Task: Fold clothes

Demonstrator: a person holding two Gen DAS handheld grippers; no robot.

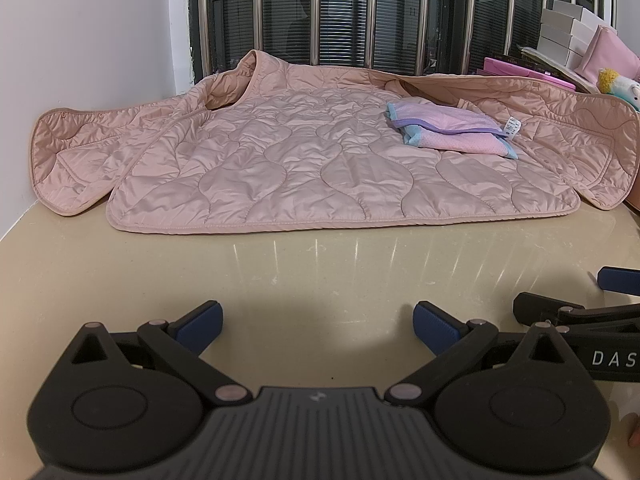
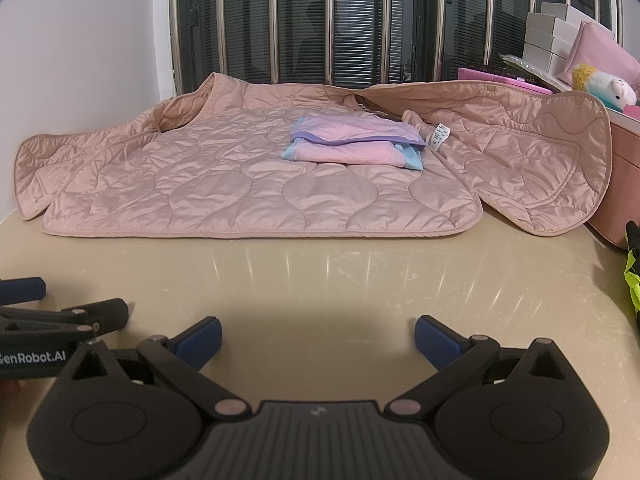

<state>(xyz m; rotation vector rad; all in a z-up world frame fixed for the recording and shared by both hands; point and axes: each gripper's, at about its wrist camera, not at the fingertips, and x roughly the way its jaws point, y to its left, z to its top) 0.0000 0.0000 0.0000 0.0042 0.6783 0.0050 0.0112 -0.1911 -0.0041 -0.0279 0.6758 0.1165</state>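
Observation:
A pink quilted jacket [image 1: 304,168] lies spread open and flat on the beige table [image 1: 320,272], both front panels out to the sides; it also shows in the right wrist view [image 2: 248,184]. A small folded pink, purple and blue garment [image 1: 448,128] rests on the jacket's right part, also seen in the right wrist view [image 2: 356,142]. My left gripper [image 1: 318,326] is open and empty, low over the bare table in front of the jacket's hem. My right gripper [image 2: 318,338] is open and empty, beside it to the right.
A white wall [image 1: 80,60] bounds the table on the left and a barred dark window [image 1: 360,12] the back. White boxes [image 2: 548,40], a pink pouch [image 2: 600,56], a plush toy [image 2: 604,86] and a pink box [image 2: 616,184] crowd the right side.

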